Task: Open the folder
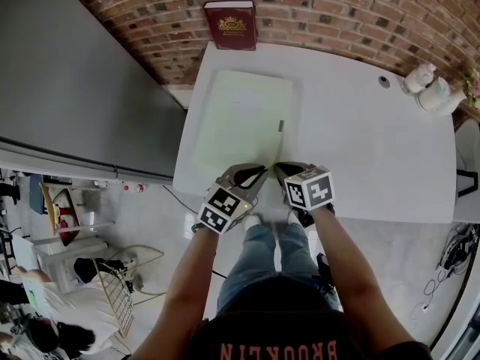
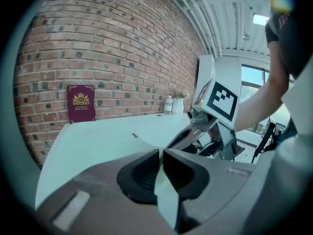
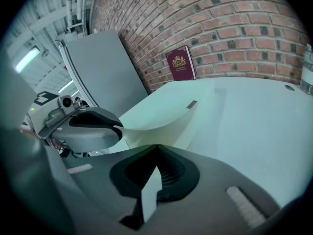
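Observation:
A pale green folder point(image 1: 240, 118) lies flat on the white table point(image 1: 367, 148), its near edge at the table's front. My left gripper point(image 1: 259, 172) is shut on the folder's near edge; in the left gripper view a thin pale sheet point(image 2: 161, 180) is pinched between its dark pads point(image 2: 139, 173). The right gripper view shows the cover point(image 3: 166, 116) curling up from the table into the left gripper point(image 3: 110, 127). My right gripper point(image 1: 280, 169) sits close beside the left at the same edge, shut on a pale strip of the folder point(image 3: 149, 192).
A maroon book point(image 1: 231, 25) leans against the brick wall at the table's far edge. White bottles point(image 1: 431, 90) stand at the far right corner, near a small dark hole point(image 1: 384, 82). A grey panel point(image 1: 67, 73) borders the table's left side.

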`<state>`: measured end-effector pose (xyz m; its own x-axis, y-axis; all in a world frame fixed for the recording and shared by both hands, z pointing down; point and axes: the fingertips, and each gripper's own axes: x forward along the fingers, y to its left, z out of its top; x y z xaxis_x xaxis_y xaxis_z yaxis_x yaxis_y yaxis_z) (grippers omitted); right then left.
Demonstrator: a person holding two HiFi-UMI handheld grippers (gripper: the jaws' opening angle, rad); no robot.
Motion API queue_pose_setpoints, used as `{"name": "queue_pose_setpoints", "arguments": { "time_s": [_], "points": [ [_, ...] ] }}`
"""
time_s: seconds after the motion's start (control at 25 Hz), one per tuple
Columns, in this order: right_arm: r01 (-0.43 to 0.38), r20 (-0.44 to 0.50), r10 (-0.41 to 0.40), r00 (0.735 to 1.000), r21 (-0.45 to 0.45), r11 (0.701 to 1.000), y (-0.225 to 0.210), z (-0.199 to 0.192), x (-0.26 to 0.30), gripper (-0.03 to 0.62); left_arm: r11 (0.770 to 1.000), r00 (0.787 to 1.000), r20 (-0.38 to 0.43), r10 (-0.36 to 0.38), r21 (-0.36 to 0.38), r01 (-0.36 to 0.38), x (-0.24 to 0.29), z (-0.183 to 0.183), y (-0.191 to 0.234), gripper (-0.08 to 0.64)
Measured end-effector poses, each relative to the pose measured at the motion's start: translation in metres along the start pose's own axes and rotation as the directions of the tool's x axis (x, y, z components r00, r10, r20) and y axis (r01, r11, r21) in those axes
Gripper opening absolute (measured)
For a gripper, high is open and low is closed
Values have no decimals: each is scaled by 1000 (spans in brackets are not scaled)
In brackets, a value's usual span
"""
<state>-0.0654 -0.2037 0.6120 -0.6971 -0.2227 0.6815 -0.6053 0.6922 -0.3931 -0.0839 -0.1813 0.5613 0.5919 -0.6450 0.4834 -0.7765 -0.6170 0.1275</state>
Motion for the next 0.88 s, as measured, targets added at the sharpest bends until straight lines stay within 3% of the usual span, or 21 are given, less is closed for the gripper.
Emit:
{"name": "queue_pose_setpoints", "arguments": {
  "time_s": [0.2, 0.6, 0.88],
  "points": [
    [29, -31, -29, 999, -24, 999, 1, -1, 1, 0, 998, 998, 17, 54, 24, -55, -2, 4, 3, 21],
    [6, -66, -7, 998, -25, 1000, 0, -2, 1, 0, 988, 993, 37, 111, 102, -114, -11, 25, 4, 14],
    [20, -90, -23, 996, -41, 999, 0, -1, 2, 2, 984, 988, 58, 143, 101, -149, -22, 31, 6, 14]
  ]
}}
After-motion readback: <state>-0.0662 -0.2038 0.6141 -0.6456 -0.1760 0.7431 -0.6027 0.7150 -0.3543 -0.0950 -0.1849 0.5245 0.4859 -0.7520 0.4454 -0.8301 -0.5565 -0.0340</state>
